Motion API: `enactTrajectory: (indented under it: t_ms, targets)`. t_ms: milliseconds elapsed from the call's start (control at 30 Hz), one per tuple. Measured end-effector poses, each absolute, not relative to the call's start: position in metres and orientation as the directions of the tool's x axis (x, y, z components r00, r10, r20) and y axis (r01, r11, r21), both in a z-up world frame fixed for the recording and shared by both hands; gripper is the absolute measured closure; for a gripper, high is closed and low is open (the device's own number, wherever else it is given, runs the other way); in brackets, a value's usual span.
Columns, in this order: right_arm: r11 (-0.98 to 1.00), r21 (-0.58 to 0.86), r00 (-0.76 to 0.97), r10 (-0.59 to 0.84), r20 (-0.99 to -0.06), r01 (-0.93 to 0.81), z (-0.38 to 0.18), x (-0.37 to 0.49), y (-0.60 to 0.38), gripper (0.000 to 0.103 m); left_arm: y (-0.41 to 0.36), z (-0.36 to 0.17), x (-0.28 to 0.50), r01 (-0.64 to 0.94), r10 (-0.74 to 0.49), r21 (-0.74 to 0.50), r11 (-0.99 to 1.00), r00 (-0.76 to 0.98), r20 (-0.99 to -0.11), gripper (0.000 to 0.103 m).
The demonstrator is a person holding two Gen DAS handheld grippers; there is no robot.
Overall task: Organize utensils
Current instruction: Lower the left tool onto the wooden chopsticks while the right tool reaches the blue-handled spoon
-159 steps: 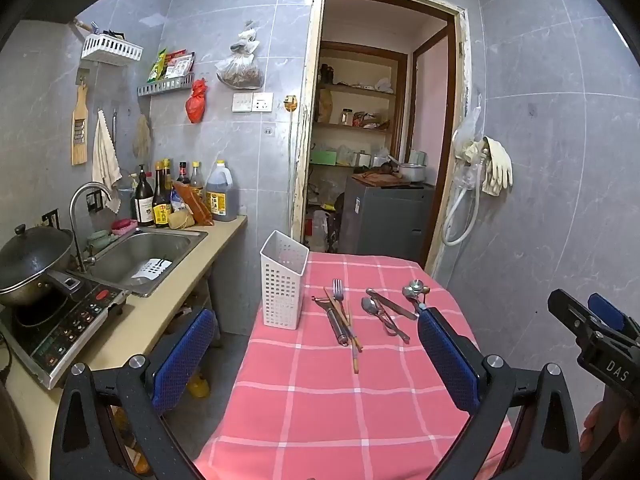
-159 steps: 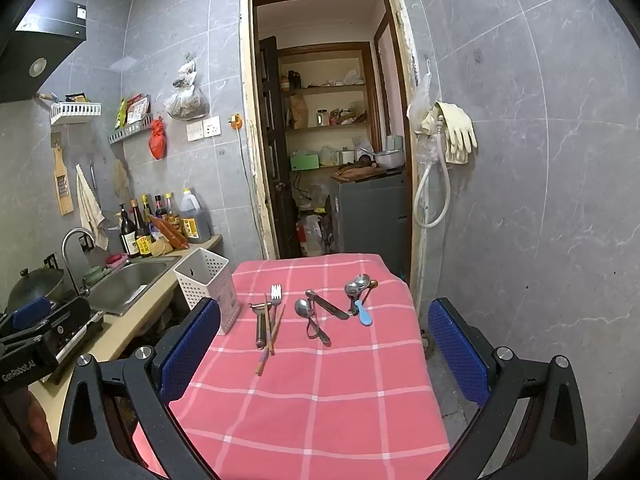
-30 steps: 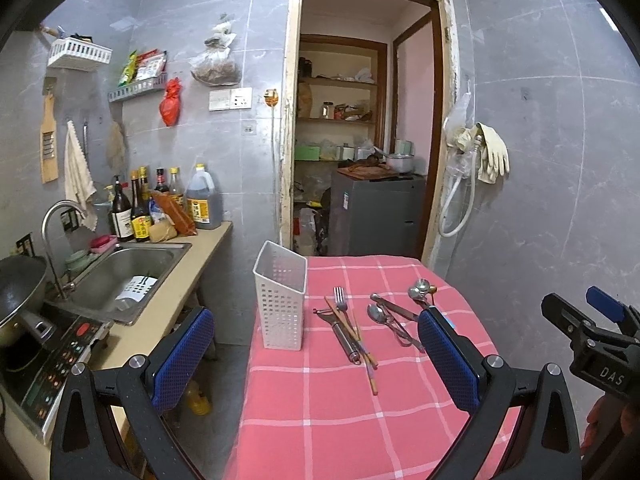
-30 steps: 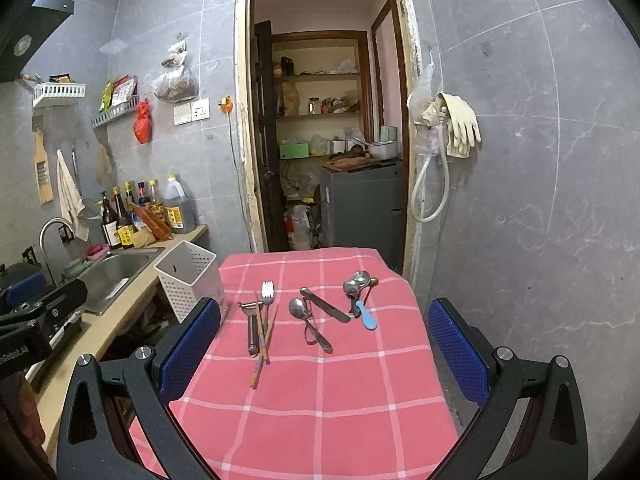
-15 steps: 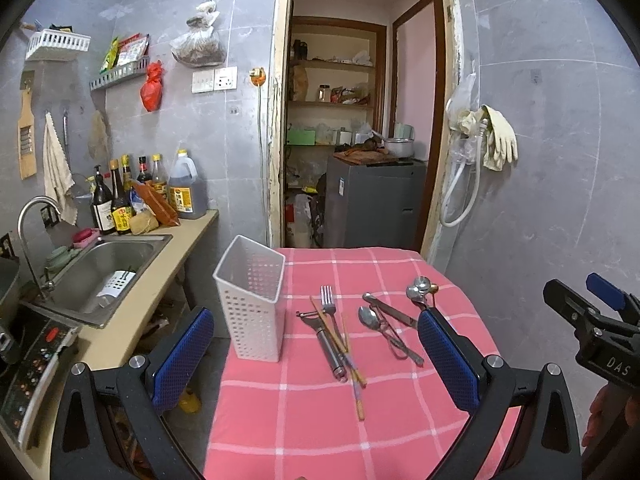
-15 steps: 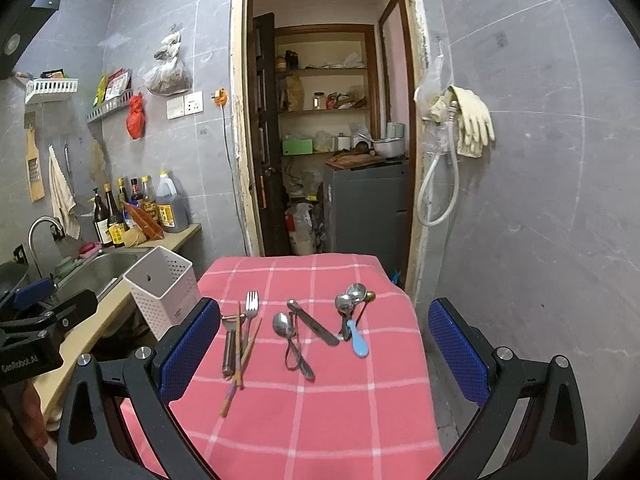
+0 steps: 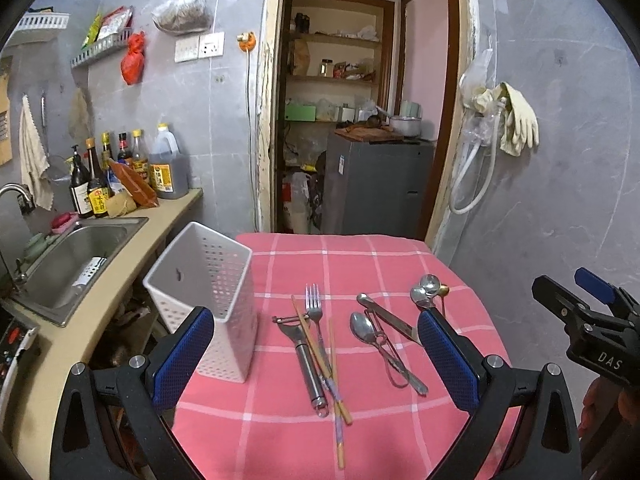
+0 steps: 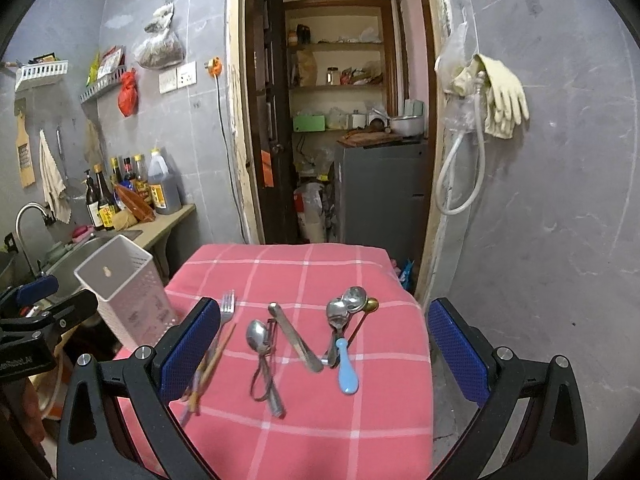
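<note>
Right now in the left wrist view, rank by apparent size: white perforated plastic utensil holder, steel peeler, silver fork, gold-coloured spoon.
1. White perforated plastic utensil holder, clearly largest.
2. Steel peeler and silver fork: similar apparent length, and the fork's handle runs under the wooden chopsticks, so no ranking.
3. Gold-coloured spoon, only partly visible behind the left tool's finger.

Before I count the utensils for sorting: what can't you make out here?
- Inside of the holder: both views, hidden by its own walls.
- Chopsticks and fork: right view, partly behind the gripper's left finger; peeler unseen.
- Spoon cluster: left view, handles behind the right finger.
</note>
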State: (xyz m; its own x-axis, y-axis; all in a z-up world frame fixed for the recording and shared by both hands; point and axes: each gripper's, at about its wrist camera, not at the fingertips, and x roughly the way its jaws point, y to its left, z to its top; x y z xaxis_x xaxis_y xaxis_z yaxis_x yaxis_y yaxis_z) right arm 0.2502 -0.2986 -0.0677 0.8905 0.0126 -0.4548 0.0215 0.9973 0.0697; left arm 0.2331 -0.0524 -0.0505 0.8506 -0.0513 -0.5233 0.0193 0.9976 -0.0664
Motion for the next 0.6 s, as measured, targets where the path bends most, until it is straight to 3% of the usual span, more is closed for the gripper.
enactTrajectory:
  t_ms: [600]
  targets:
    - [0.994,0.084,0.871,0.097,-0.482,-0.064,-0.131,0.353,-0.328,0.001,-0.086,-0.106,0.319,-0.019,-0.024,-0.074,0.997,0.845,-0.534,0.0]
